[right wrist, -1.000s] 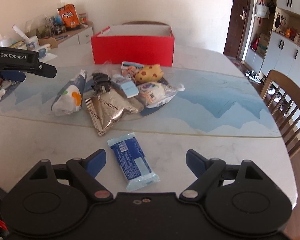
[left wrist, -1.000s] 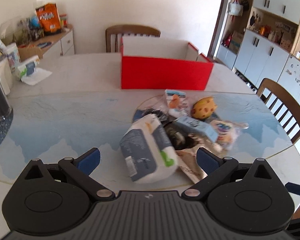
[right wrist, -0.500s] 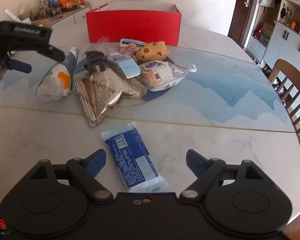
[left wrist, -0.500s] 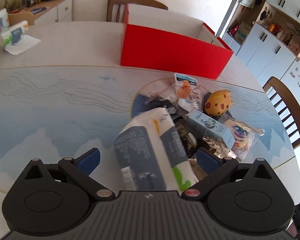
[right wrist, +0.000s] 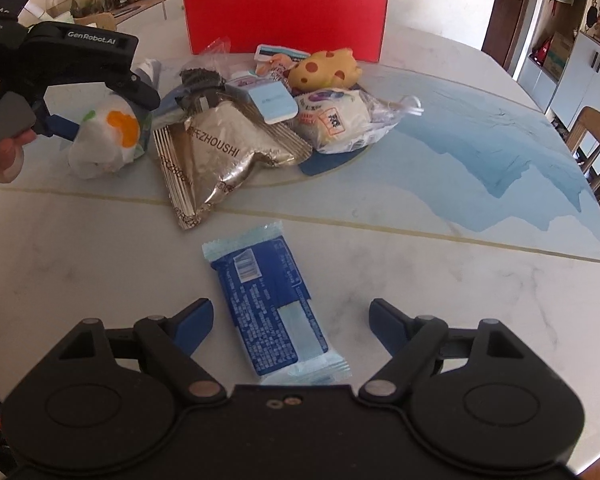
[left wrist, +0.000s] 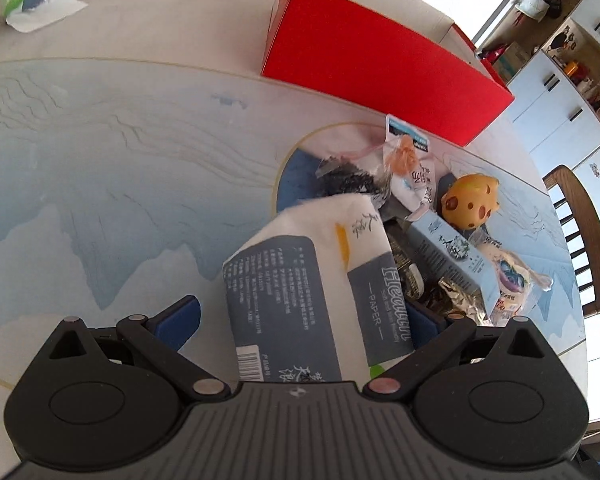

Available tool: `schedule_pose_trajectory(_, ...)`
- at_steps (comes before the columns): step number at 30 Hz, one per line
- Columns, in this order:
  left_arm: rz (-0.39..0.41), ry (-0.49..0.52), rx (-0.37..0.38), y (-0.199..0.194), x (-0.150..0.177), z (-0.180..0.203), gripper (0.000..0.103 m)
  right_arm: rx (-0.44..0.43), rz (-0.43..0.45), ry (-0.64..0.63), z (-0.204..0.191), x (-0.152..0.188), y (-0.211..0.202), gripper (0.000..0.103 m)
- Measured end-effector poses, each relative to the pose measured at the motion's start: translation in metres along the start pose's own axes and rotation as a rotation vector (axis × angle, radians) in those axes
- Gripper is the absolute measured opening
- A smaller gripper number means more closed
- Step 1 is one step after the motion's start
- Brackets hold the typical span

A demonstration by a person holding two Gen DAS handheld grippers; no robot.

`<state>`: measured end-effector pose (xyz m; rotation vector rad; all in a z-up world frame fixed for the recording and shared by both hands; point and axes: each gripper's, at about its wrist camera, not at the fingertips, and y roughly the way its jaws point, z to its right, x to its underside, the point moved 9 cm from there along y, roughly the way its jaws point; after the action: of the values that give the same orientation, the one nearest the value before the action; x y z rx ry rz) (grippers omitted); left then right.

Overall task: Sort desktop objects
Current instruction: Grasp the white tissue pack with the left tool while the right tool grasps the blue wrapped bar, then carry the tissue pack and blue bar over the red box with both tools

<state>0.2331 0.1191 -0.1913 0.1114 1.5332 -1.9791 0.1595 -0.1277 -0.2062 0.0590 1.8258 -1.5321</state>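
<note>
The left gripper (left wrist: 300,320) had its jaws wide, straddling the tissue pack (left wrist: 312,292) at the near left of the pile; the pads stood beside the pack, not yet pressing; the right pad was partly hidden behind it. To grip well, I judge the jaws should settle lower round the pack's middle before closing, since the soft wrap would squash and could slip from a shallow pinch; the foil bag (right wrist: 220,152) lay just right of it and should be kept clear of the right pad.

The right gripper (right wrist: 288,320) had open jaws, closing slightly, over the near end of the blue packet (right wrist: 268,304), which lay alone on the tabletop (right wrist: 440,272), near of the pile; nothing was held; it should be squared to the packet's long sides first. The red box (right wrist: 284,20) stood at the far side, likely the destination.

Compared with a second before, both grippers had come lower and closer; the pack had filled far more of the left view, which had also tilted; the packet had slid nearer between the right jaws.
</note>
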Motion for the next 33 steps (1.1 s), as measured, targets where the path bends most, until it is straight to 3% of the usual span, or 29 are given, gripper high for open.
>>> schedule_pose_trajectory(2, -0.001, -0.005, 0.008, 0.002, 0.000, -0.002, 0.102, -0.002, 0.006, -0.001, -0.001, -0.002, 0.000, 0.080)
schedule_pose_trajectory(8, 0.002, -0.008, 0.057, 0.001, -0.002, -0.002, 0.081, 0.001, 0.010, 0.005, -0.001, -0.010, 0.001, 0.058)
schedule_pose_trajectory(14, -0.025, -0.032, 0.100, -0.001, -0.003, -0.006, 0.071, 0.024, -0.003, 0.015, -0.003, -0.016, 0.003, 0.041)
schedule_pose_trajectory(18, -0.031, -0.019, 0.123, -0.005, -0.002, -0.010, 0.063, 0.048, -0.014, 0.032, -0.003, -0.019, 0.005, 0.039)
schedule_pose_trajectory(26, -0.011, 0.041, 0.160, -0.025, -0.010, -0.014, 0.062, 0.114, -0.017, 0.084, 0.000, -0.033, -0.003, 0.037)
schedule_pose_trajectory(33, 0.005, 0.101, 0.215, -0.044, -0.028, -0.010, 0.062, 0.145, 0.052, 0.120, -0.001, -0.077, -0.029, 0.037)
